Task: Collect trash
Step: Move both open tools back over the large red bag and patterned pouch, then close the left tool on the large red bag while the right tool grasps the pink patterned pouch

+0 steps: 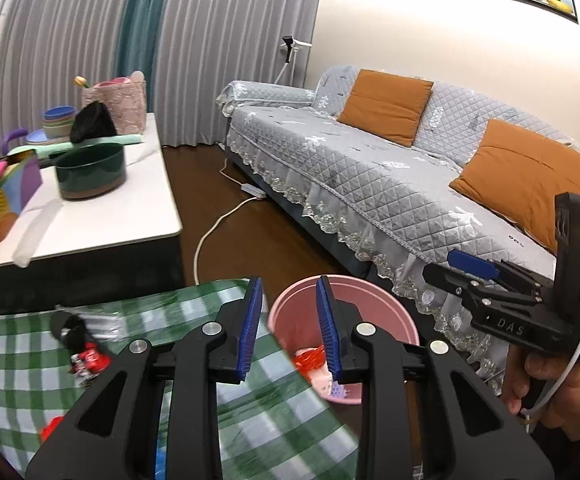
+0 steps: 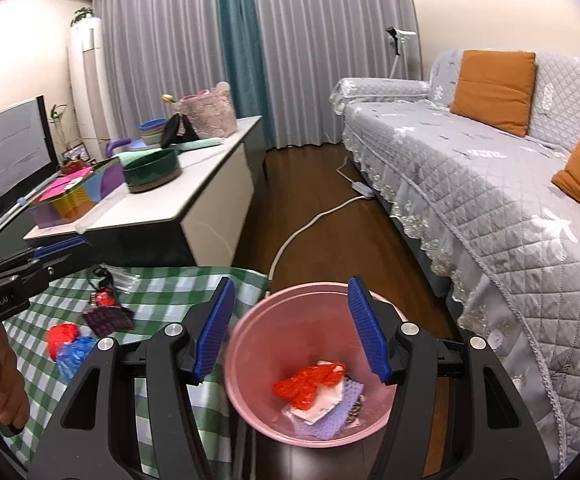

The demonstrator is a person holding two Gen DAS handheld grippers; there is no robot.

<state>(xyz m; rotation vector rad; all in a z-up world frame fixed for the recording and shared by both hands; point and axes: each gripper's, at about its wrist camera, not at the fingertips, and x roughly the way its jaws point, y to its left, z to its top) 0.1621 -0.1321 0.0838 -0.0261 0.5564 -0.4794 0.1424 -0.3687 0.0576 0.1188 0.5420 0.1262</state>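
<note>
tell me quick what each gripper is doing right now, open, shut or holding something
left gripper: jaws partly open, nothing between them.
right gripper: open wide and empty, above the pink bin.

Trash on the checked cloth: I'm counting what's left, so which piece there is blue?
The crumpled blue wrapper, nearest the table's front edge, beside the red wrapper; the other pieces there are red or dark.

right gripper (image 2: 290, 330): jaws apart, nothing between, above pink bin (image 2: 250, 344) | bin: red wrapper (image 2: 308, 384), white and purple scraps | green checked cloth (image 2: 162, 292): red wrapper, blue wrapper (image 2: 75, 354), dark packet (image 2: 108, 318) | left gripper (image 2: 56, 254) at left edge
</note>
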